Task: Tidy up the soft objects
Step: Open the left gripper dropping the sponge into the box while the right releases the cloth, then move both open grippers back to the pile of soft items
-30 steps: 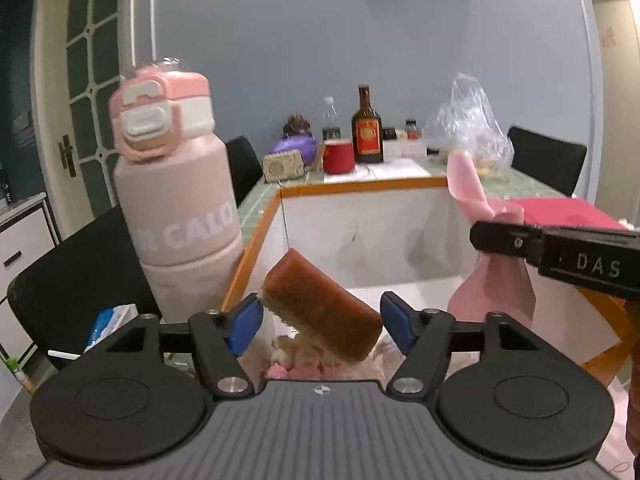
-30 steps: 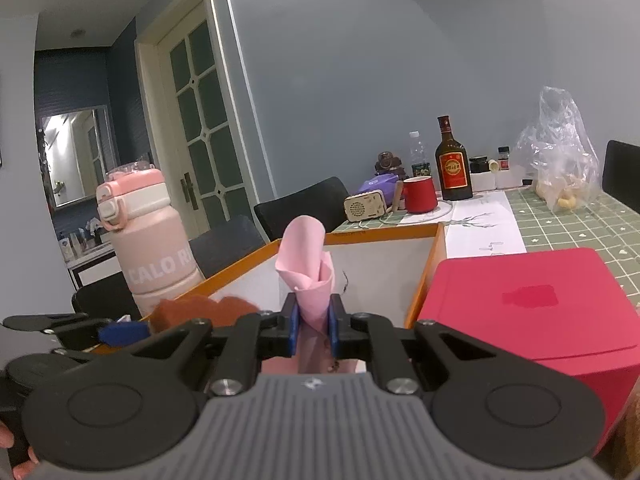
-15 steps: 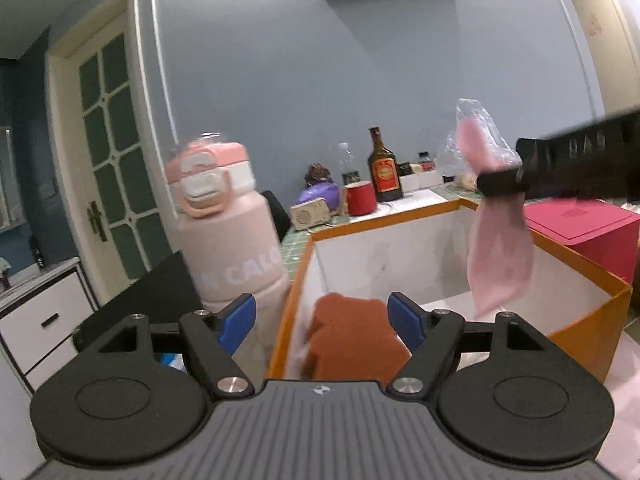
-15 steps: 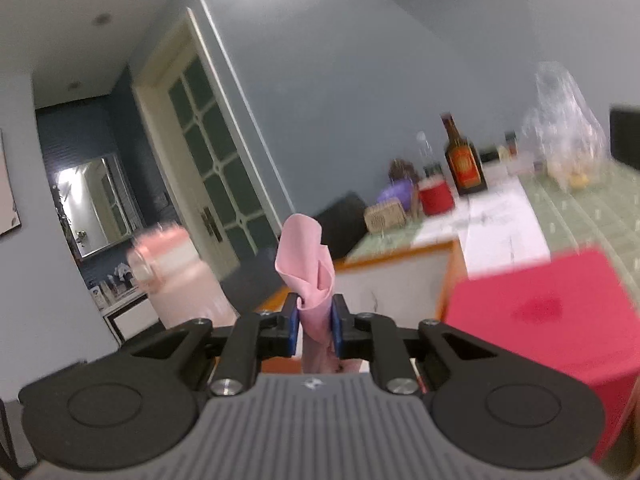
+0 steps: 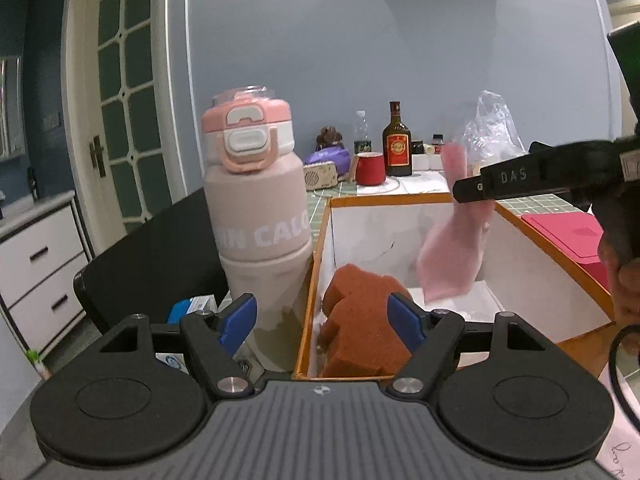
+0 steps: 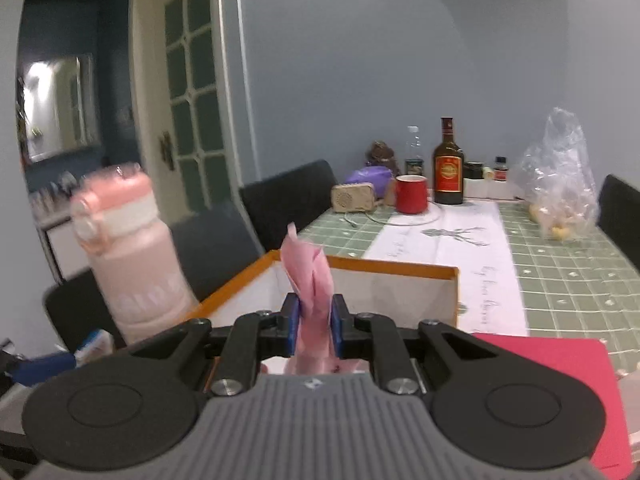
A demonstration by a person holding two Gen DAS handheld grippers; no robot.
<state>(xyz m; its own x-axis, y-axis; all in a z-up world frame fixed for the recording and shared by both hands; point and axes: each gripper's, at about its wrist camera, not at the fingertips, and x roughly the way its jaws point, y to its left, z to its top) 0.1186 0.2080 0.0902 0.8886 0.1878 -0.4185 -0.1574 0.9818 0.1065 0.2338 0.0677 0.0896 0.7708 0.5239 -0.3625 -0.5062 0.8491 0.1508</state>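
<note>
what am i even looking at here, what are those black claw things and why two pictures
These are two hand-held grippers, not a robot: a person holds one in each hand, and each carries a wide-angle camera that looks out along its two blue-tipped fingers. So each picture is one gripper's own view.

In the left-hand view, the left gripper is open and holds nothing. Just beyond it a brown sponge lies inside an orange-rimmed box, and a pink water bottle stands beside the box.

In the right-hand view, the right gripper is shut on a pink cloth, held above the same box. A red box sits to its right. Farther back on the table are a red mug and a dark bottle.
</note>
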